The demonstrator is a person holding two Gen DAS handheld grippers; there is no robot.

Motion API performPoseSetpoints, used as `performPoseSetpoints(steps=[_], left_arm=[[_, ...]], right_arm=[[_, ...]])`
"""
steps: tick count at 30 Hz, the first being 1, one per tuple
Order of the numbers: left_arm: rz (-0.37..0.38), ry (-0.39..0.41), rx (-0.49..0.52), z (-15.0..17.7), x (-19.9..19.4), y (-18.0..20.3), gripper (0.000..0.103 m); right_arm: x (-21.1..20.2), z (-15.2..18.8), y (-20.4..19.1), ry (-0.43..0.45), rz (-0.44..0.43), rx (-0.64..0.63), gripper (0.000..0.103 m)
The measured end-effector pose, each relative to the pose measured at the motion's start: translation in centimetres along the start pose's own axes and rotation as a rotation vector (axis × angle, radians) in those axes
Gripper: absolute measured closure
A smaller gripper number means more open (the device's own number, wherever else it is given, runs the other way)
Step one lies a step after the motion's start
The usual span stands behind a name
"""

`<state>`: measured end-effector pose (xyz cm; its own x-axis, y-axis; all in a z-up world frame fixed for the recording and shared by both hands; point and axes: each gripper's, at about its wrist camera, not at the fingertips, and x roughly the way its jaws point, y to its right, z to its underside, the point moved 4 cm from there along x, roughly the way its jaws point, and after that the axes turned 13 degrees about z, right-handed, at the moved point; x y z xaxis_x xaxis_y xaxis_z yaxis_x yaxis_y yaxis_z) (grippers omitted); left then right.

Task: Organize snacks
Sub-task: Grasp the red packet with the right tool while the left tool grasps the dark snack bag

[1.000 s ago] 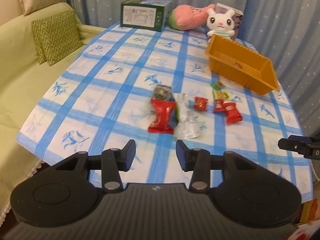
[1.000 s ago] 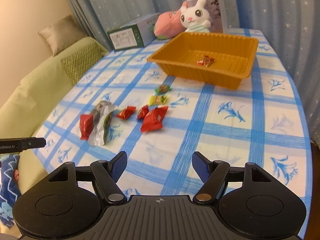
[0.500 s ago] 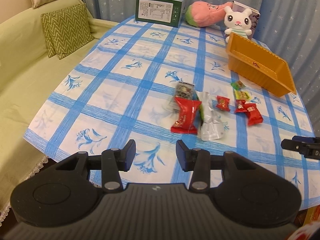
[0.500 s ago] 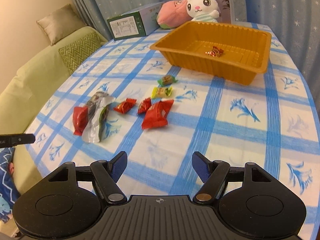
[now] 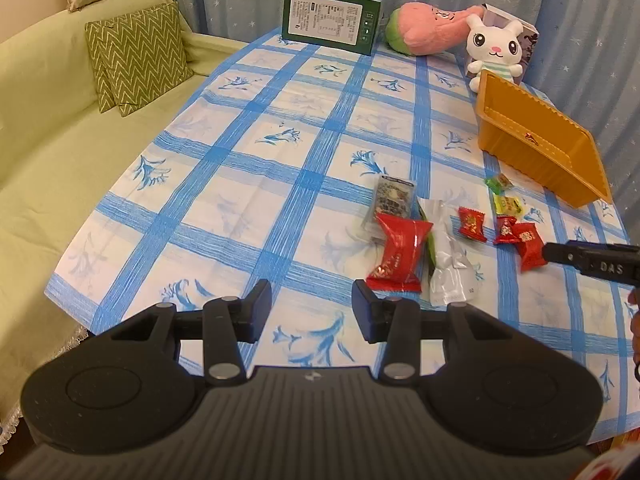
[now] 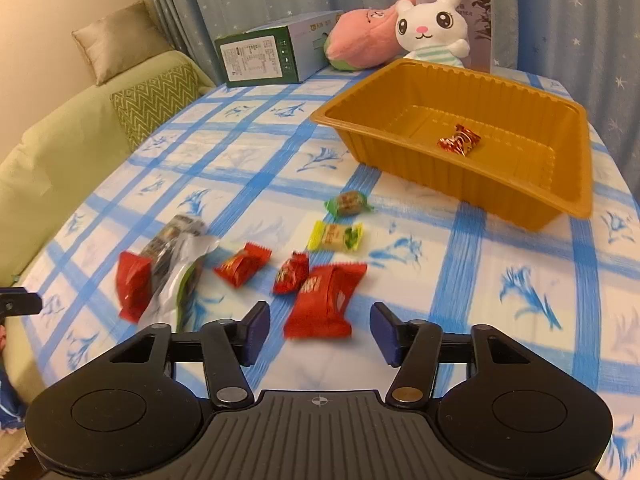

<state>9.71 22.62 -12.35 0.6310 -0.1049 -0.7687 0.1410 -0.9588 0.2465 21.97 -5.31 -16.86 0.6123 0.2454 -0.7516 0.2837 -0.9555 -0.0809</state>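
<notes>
Several wrapped snacks lie loose on the blue-checked tablecloth. My right gripper (image 6: 320,330) hovers low over a large red packet (image 6: 324,300). Its jaws are closing, the packet's near end lies between them, and gaps show on both sides of it. One of its fingers (image 5: 576,258) shows beside that red packet (image 5: 530,246) in the left wrist view. My left gripper (image 5: 311,308) is open and empty, just short of another red packet (image 5: 400,254) and a clear packet (image 5: 448,264). The orange tray (image 6: 460,184) holds one red-gold candy (image 6: 459,141).
Small red candies (image 6: 242,268), a yellow one (image 6: 336,236) and a green one (image 6: 348,204) lie between the packets and the tray. A green box (image 5: 332,16), a pink plush (image 5: 428,28) and a white rabbit plush (image 5: 494,48) stand at the far edge. A green sofa (image 5: 48,128) runs along the left.
Both grippers have moved forward over the table toward the snacks. The right gripper's jaws have narrowed and now flank the large red packet. The left jaws keep the same gap.
</notes>
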Motion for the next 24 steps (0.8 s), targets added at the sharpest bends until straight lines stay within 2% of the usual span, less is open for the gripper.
performPoseSetpoints(steps=[3,12,15,19,24], left_arm=[[0.001,-0.002,0.0,-0.4,0.4,-0.3,0.062],[0.016,-0.012,0.018,-1.4,1.7,-0.4,0.062],[0.024,-0.014,0.028,-1.8,2.1,-0.4,0.063],[0.037,-0.021,0.044,-2.3,2.8,-0.1,0.063],[0.062,-0.033,0.08,-3.2,3.9,0.4,0.063]], right_arm=[[1.4,-0.7,-0.2,-0.015,0.018,-0.002,0.058],[4.0,-1.4,-0.6,-0.065,0.046,-0.003,0.063],[4.6,-1.1,-0.7,-0.081,0.052,-0.009,0.069],[4.6,-0.7,-0.7,-0.075,0.064,-0.019,0.076],[3.7,-0.9,0.2,-0.061,0.067,0.016,0.077]])
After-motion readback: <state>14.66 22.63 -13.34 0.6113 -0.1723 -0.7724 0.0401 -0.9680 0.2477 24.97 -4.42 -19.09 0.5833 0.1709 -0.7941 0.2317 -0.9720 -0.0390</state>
